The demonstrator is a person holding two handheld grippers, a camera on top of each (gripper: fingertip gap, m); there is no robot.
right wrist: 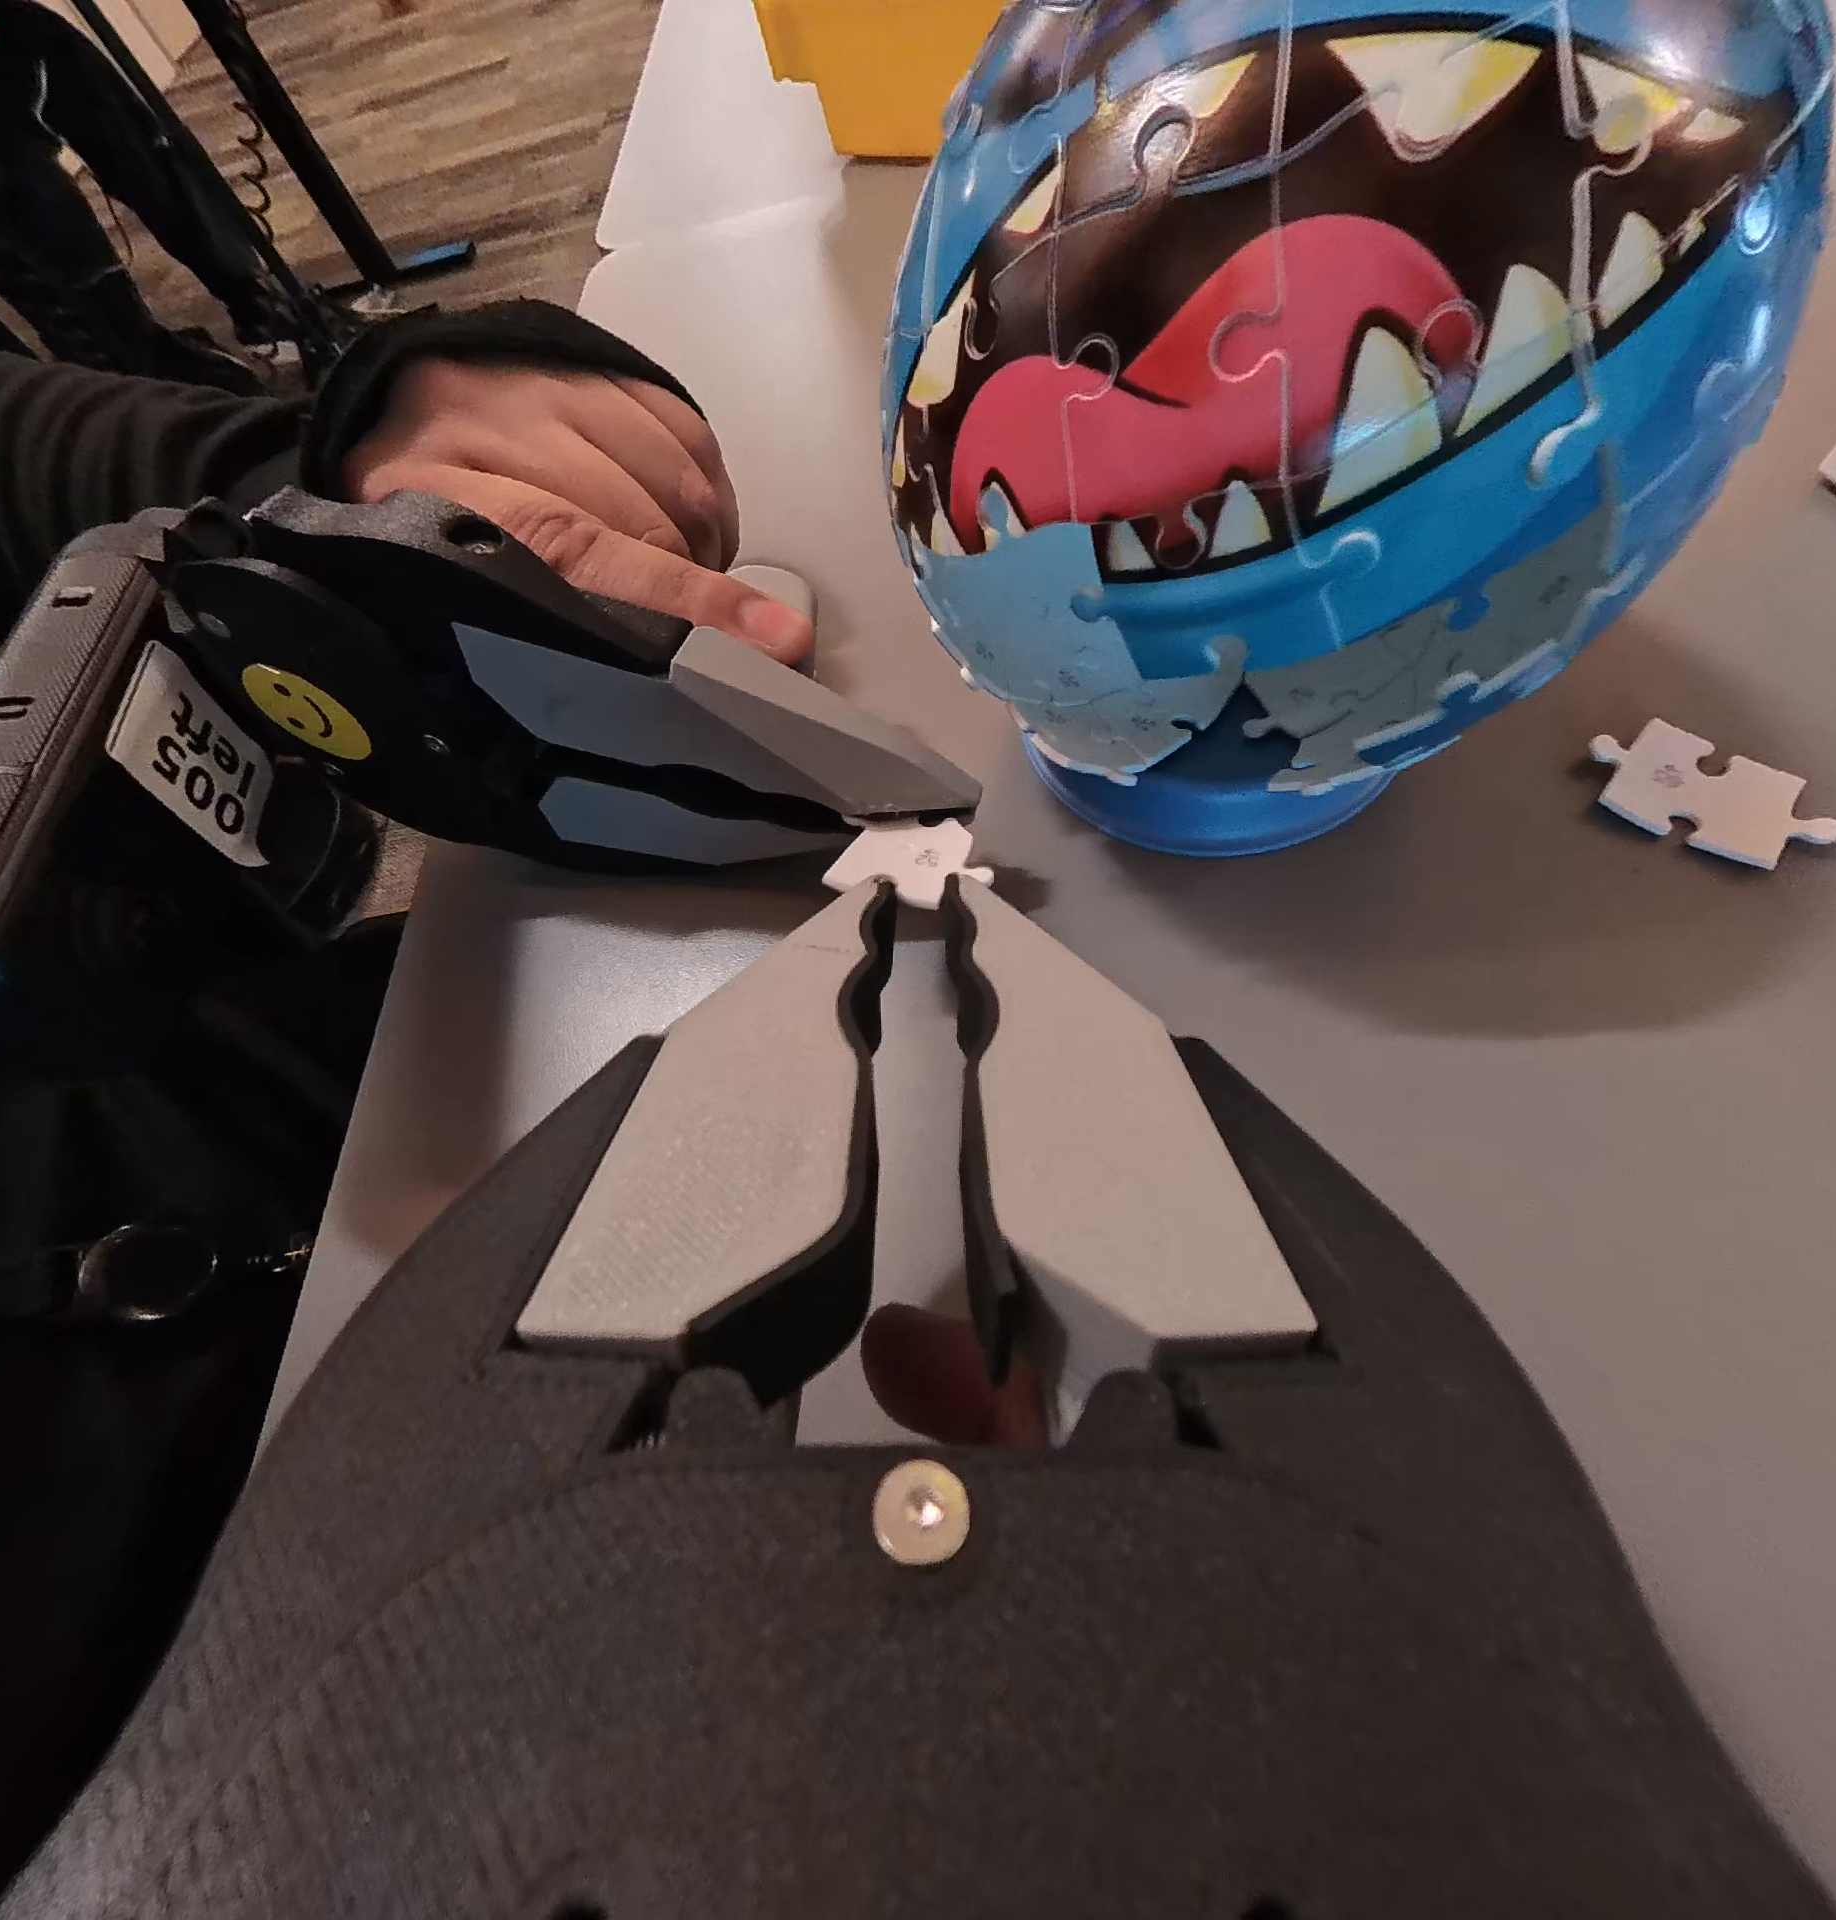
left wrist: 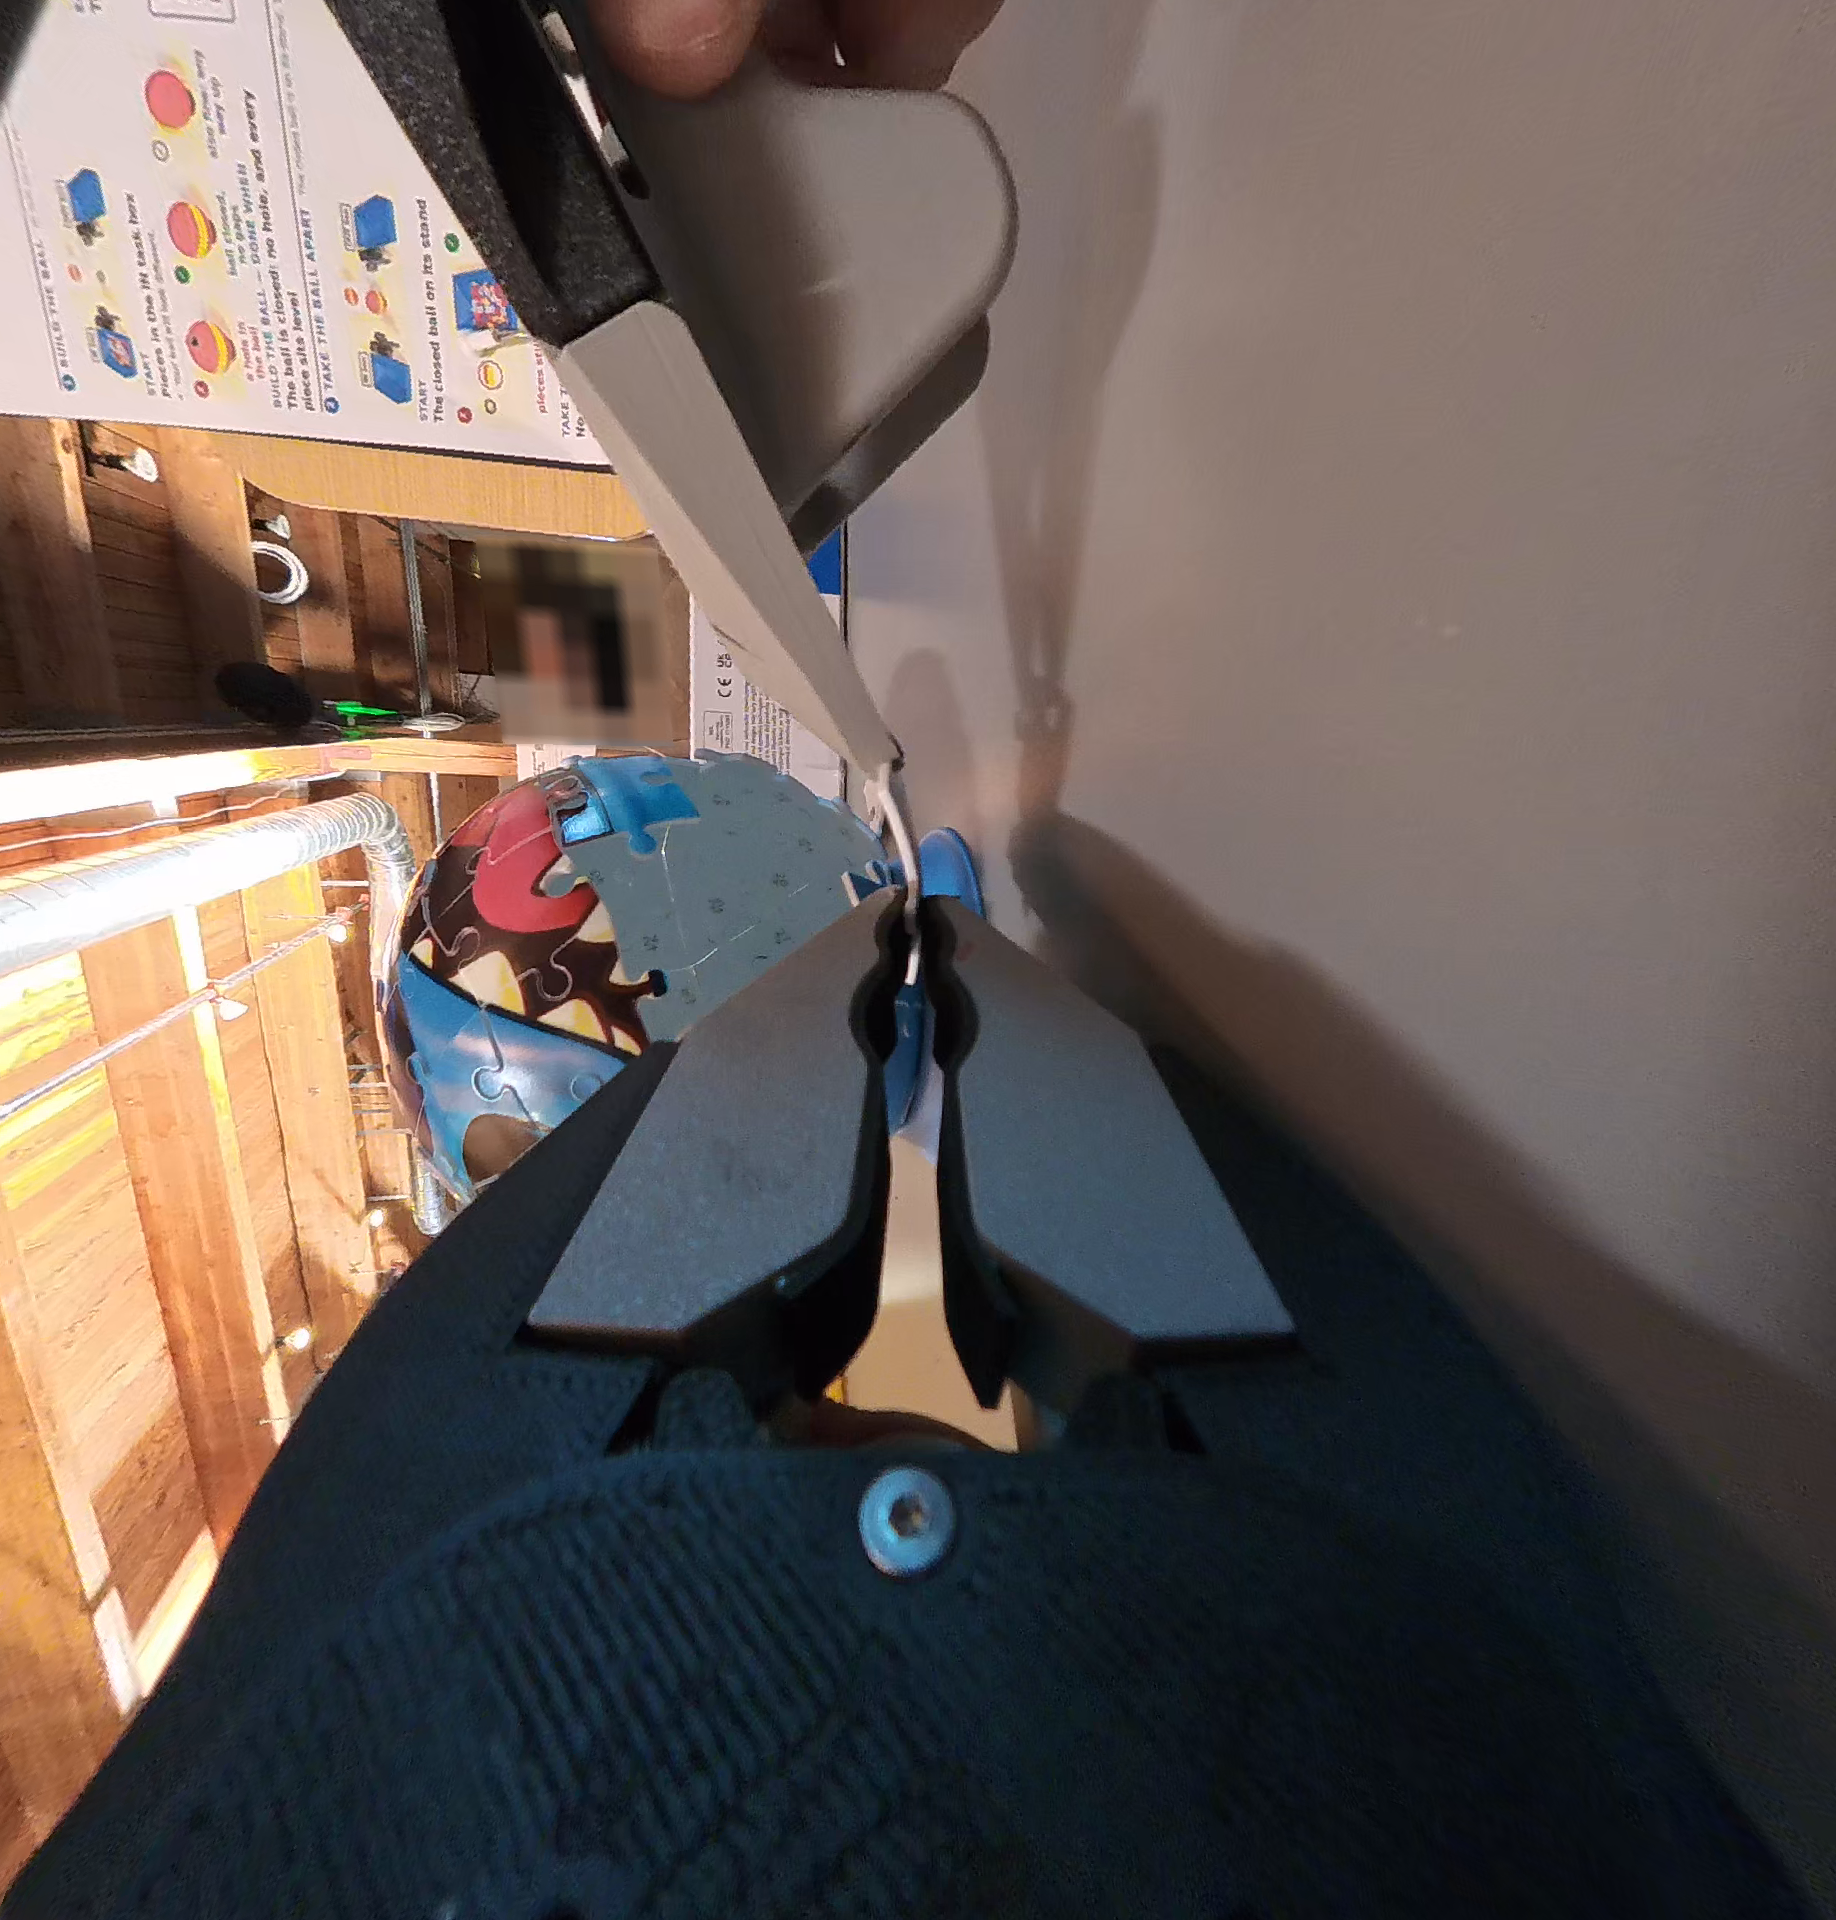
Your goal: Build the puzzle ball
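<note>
Puzzle ball [right wrist: 1361,416] sits on its blue stand on my bench [right wrist: 1309,1143]. From left: my left hand-held gripper [right wrist: 909,816] pinches a white puzzle piece [right wrist: 909,862]; my right hand-held gripper [right wrist: 919,883], narrow, clasps its near edge; a loose piece [right wrist: 1714,790] lies farthest right.

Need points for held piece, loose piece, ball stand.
held piece [right wrist: 909,858], right wrist view, its white back between both hand-held grippers' tips
loose piece [right wrist: 1714,792], right wrist view, its middle
ball stand [right wrist: 1194,805], right wrist view, blue front wall
</note>
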